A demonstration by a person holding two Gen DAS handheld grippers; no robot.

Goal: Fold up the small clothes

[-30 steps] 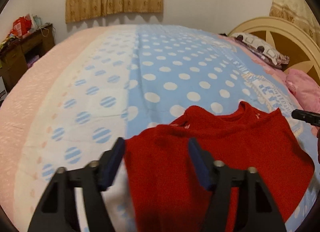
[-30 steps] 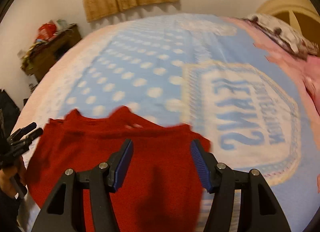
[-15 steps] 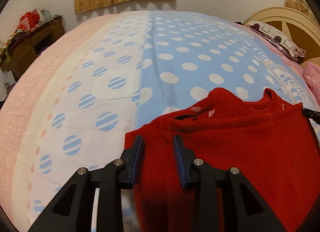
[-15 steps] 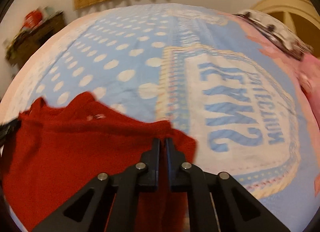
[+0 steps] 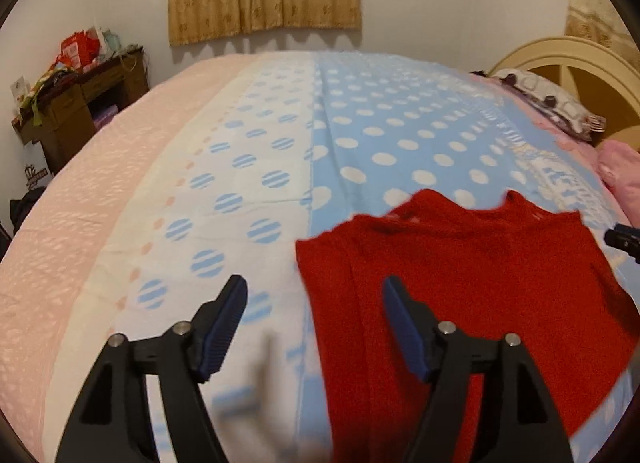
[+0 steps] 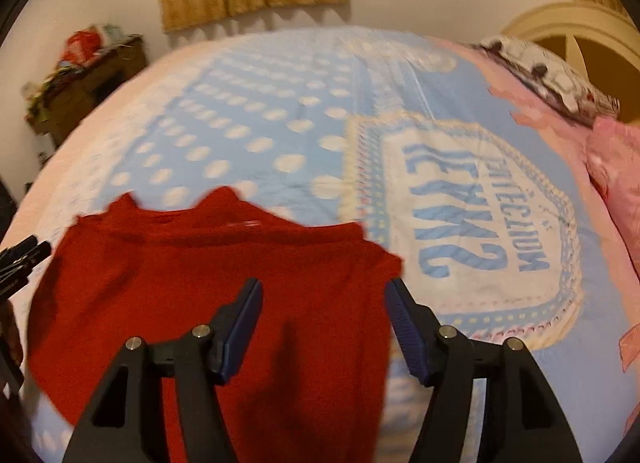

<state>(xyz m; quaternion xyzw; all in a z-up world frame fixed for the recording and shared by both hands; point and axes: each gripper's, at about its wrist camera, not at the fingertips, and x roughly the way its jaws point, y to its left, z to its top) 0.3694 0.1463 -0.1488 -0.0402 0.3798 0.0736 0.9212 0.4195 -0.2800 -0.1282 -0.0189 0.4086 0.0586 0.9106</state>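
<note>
A small red knit top [image 5: 460, 283] lies flat on the bed, neckline away from me. It also shows in the right wrist view [image 6: 208, 287]. My left gripper [image 5: 316, 323] is open and empty, above the top's left edge. My right gripper [image 6: 322, 323] is open and empty, above the top's right edge. The right gripper's tip shows at the far right of the left wrist view [image 5: 624, 241]. The left gripper's tip shows at the far left of the right wrist view [image 6: 20, 263].
The bed has a blue polka-dot blanket [image 5: 400, 143] with a pink border [image 5: 100, 203]. A printed panel with lettering [image 6: 472, 215] lies right of the top. A pillow [image 5: 548, 103] and cream headboard [image 5: 580, 63] are at the right. A cluttered wooden desk [image 5: 80, 103] stands far left.
Both grippers were shut on the top's edges half a second ago. Now both have opened and let go, pulling back a little. The top lies flat.
</note>
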